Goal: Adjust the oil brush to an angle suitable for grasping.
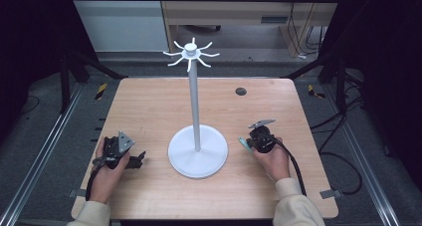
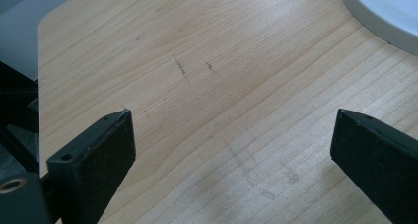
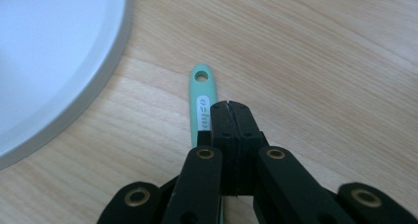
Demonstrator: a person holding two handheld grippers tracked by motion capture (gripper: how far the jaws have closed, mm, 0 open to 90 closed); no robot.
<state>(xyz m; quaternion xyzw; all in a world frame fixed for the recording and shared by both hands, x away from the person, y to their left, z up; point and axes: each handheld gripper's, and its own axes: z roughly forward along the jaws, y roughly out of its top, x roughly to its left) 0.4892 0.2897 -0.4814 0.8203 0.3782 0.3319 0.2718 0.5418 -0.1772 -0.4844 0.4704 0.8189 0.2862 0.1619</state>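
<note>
A white stand (image 1: 195,104) with a round base and a crown of hooks rises from the middle of the wooden table (image 1: 149,106). To its left, my left gripper (image 1: 135,160) rests in a hand; its jaws stand wide apart over bare wood (image 2: 231,150). On the right, a hand holds my right gripper (image 1: 250,142), whose jaws meet with no gap (image 3: 229,105). A mint-green handle (image 3: 202,93) with a hole at its tip pokes out from under the left jaw, beside the stand's base (image 3: 49,51). I cannot tell whether the handle is pinched.
A small dark round hole (image 1: 241,91) sits in the table's far right part. Metal rails and cables run along the floor on both sides. The stand's base (image 2: 389,17) lies at the upper right of the left gripper view.
</note>
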